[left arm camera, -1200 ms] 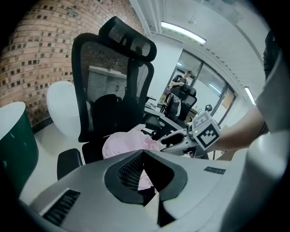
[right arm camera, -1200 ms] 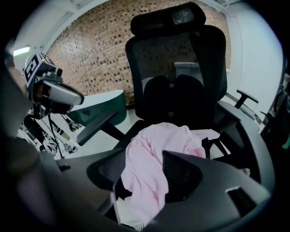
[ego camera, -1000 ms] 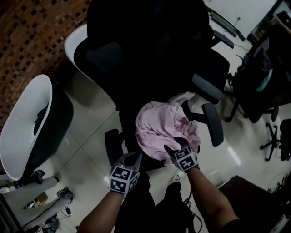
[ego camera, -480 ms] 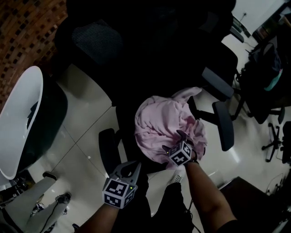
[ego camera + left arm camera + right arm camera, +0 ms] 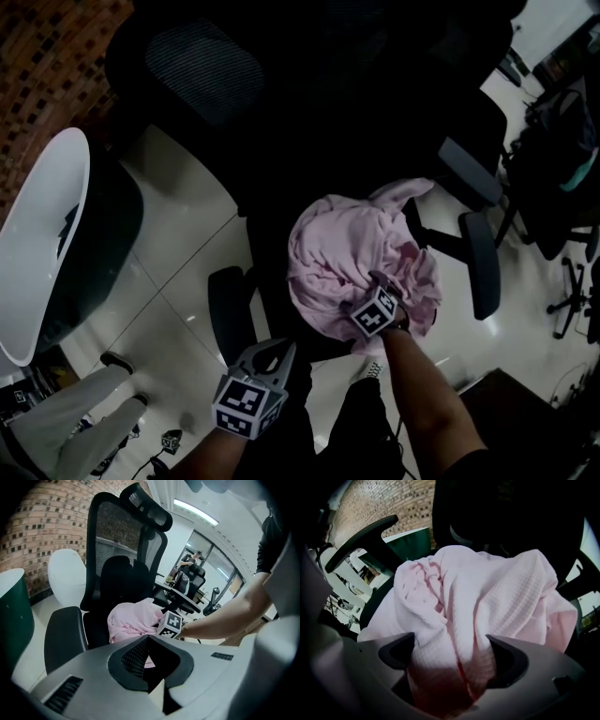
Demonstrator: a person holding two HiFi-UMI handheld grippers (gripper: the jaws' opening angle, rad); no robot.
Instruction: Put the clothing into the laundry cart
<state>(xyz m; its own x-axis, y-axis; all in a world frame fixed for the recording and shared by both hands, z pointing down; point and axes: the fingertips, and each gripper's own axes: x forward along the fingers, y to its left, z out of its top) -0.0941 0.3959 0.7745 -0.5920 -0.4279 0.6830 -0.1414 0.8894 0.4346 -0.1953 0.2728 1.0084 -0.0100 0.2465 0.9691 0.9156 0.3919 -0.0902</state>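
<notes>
plants the right gripper [image 5: 450, 641] on the pink waffle-knit garment [image 5: 487, 588] heaped on a black office chair [image 5: 123, 581], jaws just opened wide with a bunched fold between them, not yet clamped, apparently to gather cloth for lifting; holds the left gripper [image 5: 146, 639] closed and empty nearby, seemingly in reserve.

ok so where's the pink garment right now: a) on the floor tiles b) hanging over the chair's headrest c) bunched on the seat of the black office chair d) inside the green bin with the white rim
c, the pink garment lies bunched on the seat of the black office chair, between its two armrests.
</notes>
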